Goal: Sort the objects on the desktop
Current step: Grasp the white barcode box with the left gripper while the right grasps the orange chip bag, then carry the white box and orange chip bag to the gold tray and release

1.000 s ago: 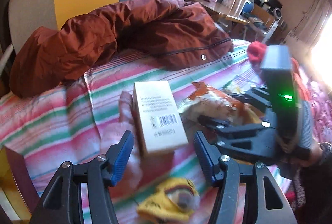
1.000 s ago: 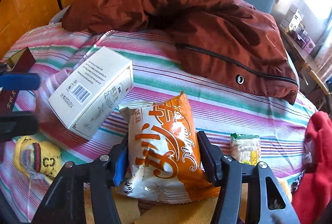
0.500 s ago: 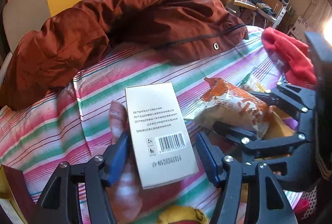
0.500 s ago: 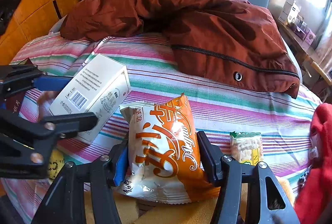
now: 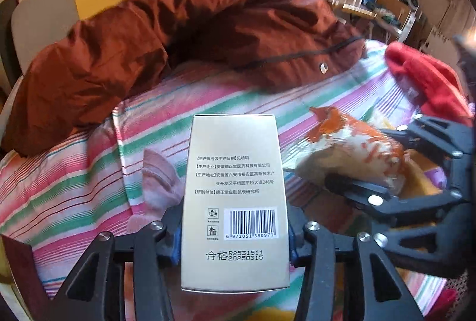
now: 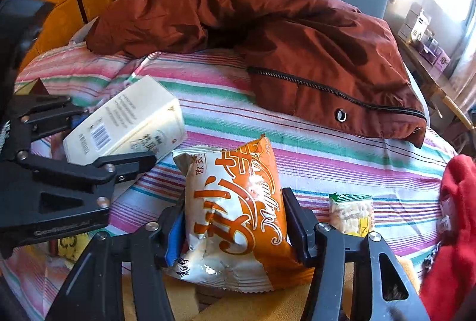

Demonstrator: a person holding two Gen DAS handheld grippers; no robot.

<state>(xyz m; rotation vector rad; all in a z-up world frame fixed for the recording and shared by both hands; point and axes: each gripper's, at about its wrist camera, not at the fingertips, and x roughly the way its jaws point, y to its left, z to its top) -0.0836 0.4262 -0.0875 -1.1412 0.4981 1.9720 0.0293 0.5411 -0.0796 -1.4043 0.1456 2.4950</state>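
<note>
My left gripper (image 5: 235, 240) is shut on a cream box (image 5: 235, 202) with a barcode, its fingers pressed against both long sides; the box lies lengthwise above the striped cloth. The same box (image 6: 128, 124) and left gripper (image 6: 77, 142) show at the left of the right wrist view. My right gripper (image 6: 235, 228) is shut on an orange and white snack bag (image 6: 235, 216), which bulges between the fingers. That bag (image 5: 351, 154) and the right gripper (image 5: 416, 172) show at the right of the left wrist view.
A rust-brown jacket (image 6: 282, 44) lies across the back of the striped cloth (image 6: 327, 148). A small green-topped snack pack (image 6: 352, 212) lies right of the bag. A red garment (image 6: 455, 228) is at the far right. A yellow item (image 6: 71, 243) sits low left.
My left gripper has moved forward around the cream box and shut on it. My right gripper stays shut on the snack bag.
</note>
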